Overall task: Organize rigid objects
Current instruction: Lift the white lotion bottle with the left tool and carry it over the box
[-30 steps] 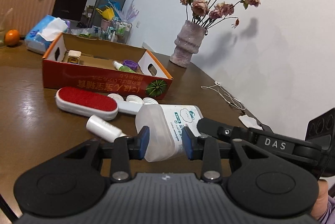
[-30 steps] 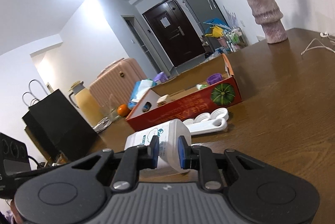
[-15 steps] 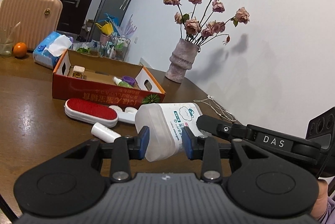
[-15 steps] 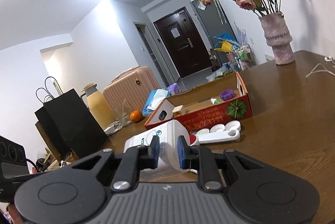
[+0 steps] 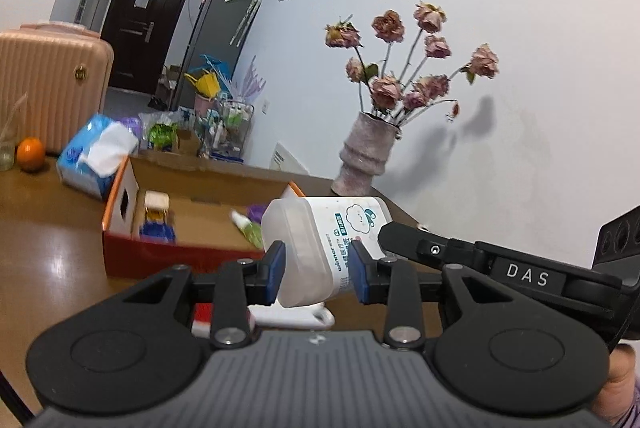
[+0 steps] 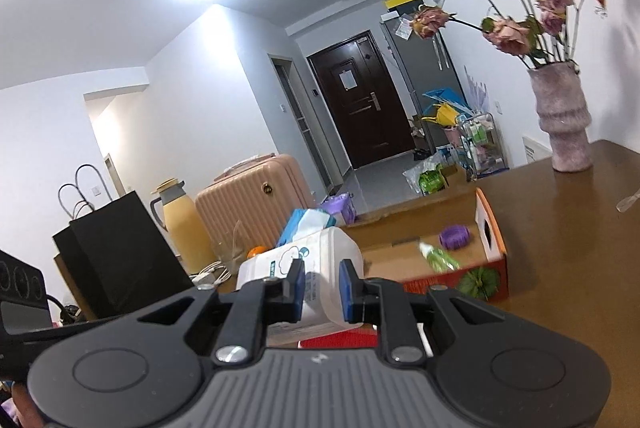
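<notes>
Both the left gripper (image 5: 316,270) and right gripper (image 6: 322,286) clamp the white bottle (image 5: 320,244) above the cardboard box (image 5: 120,244); it looks light, stiff, slick — hold mid-body.

Your left gripper (image 5: 317,270): raised, level, jaws clamped on the white bottle (image 5: 320,248). Your right gripper (image 6: 322,288): raised alongside, to the right, jaws clamped on the same bottle's other end.

You see a vase (image 5: 363,154) of roses (image 5: 404,68) on the table (image 5: 48,244), a suitcase (image 5: 52,84), an orange (image 5: 30,153) and tissues (image 5: 96,156).
</notes>
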A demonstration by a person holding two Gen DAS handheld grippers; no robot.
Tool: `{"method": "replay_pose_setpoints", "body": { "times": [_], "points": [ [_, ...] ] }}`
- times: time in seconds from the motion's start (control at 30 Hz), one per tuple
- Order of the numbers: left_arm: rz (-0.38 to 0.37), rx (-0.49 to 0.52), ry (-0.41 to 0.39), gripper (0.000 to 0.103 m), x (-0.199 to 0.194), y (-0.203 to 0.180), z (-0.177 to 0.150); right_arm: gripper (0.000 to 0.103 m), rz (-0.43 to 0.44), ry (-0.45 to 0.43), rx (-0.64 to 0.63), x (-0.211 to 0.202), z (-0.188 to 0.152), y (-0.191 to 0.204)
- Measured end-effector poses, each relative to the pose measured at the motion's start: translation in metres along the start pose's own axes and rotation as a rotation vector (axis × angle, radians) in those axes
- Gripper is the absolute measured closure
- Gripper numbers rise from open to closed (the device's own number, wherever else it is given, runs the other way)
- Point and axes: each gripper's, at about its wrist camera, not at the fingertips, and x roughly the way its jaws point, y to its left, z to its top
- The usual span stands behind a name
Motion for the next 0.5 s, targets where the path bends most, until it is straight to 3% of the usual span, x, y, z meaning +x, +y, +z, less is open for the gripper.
{"method": "replay_pose_setpoints", "body": {
  "times": [0.27, 0.5],
  "points": [
    [0.001, -0.026, 0.046, 0.069, 0.080, 0.051, 0.060, 0.085, 0.006, 0.042, -0.003, 0.089, 0.048, -0.023],
    [0.025, -0.116, 0.146, 0.069, 0.176, 0.115, 0.089, 0.087, -0.003, 0.154, 0.086, 0.193, 0.075, -0.068]
  ]
}}
